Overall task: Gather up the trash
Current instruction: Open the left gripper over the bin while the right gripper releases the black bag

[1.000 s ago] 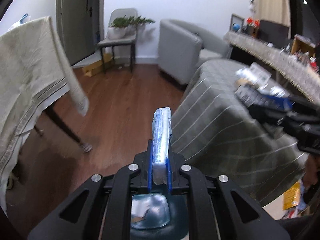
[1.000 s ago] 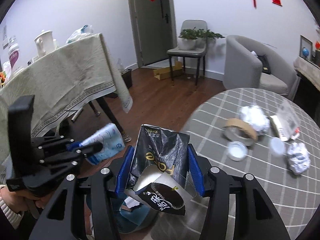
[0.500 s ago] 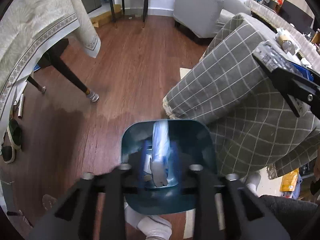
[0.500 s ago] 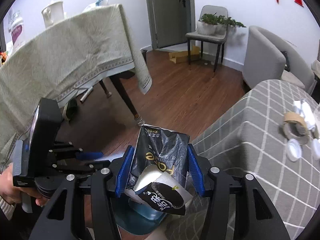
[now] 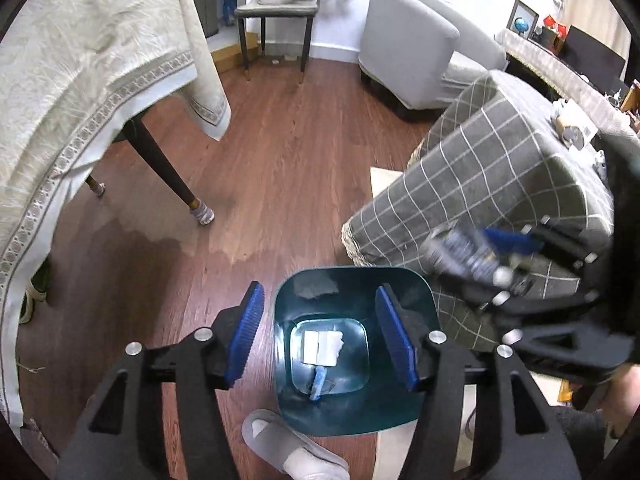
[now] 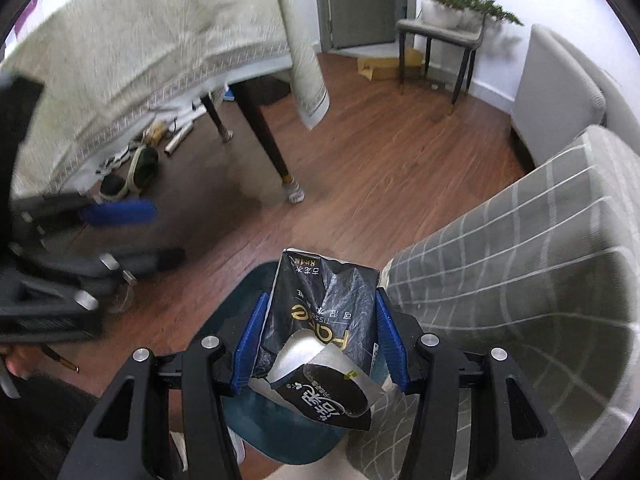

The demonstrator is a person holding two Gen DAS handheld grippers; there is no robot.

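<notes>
A teal trash bin stands on the wood floor directly under my left gripper. Its jaws are opening and nothing is between them. A white and blue wrapper lies on the bin's bottom. My right gripper is shut on a crumpled black tissue package, held over the bin's rim. In the left wrist view the right gripper shows blurred at the right with the black package. The left gripper appears blurred at the left of the right wrist view.
A table with a grey checked cloth stands right beside the bin. A table with a cream cloth and a dark leg is on the left. A grey slipper lies by the bin. Shoes lie under the cream table.
The left gripper tipped down over the bin, opened and let go of the blue and white wrapper, which now lies in the bin. The right gripper came down toward the bin, still gripping the black package.
</notes>
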